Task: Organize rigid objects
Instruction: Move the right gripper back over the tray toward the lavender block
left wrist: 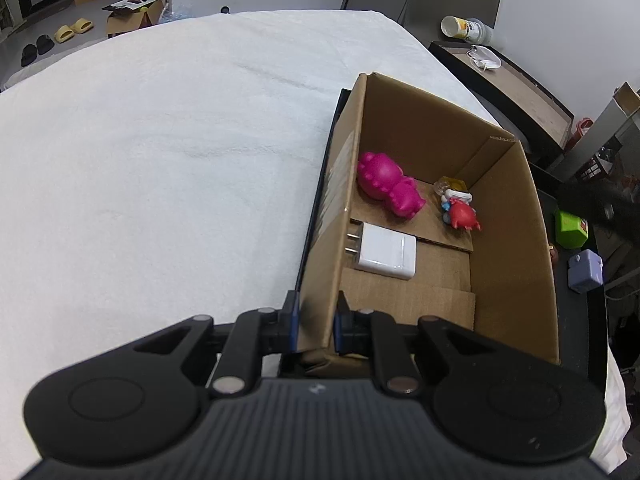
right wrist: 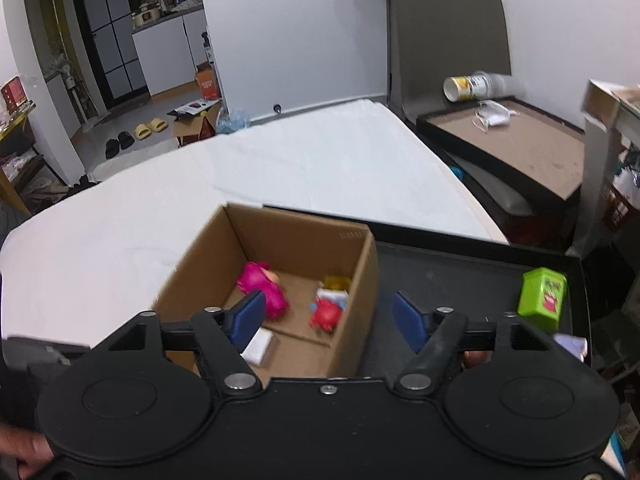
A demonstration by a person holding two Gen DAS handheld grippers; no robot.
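Observation:
An open cardboard box (left wrist: 516,240) (right wrist: 360,264) stands on a black tray (right wrist: 460,264) at the white table's right edge. Inside lie a pink toy (left wrist: 386,186) (right wrist: 264,284), a red figure (left wrist: 462,214) (right wrist: 326,312), a small yellow item (left wrist: 452,185) (right wrist: 336,282) and a white charger (left wrist: 386,252) (right wrist: 260,346). My left gripper (left wrist: 316,322) is shut on the box's near left wall. My right gripper (right wrist: 332,316) is open and empty above the box's near right corner. A green box (left wrist: 570,228) (right wrist: 542,296) and a lilac cube (left wrist: 586,270) (right wrist: 570,346) sit on the tray right of the box.
White cloth (left wrist: 160,160) covers the table left of the box. A second tray (right wrist: 516,144) with a face mask (right wrist: 494,118) and a tipped can (right wrist: 472,86) lies beyond on the right. A chair (right wrist: 448,32) stands behind. Slippers and boxes lie on the far floor.

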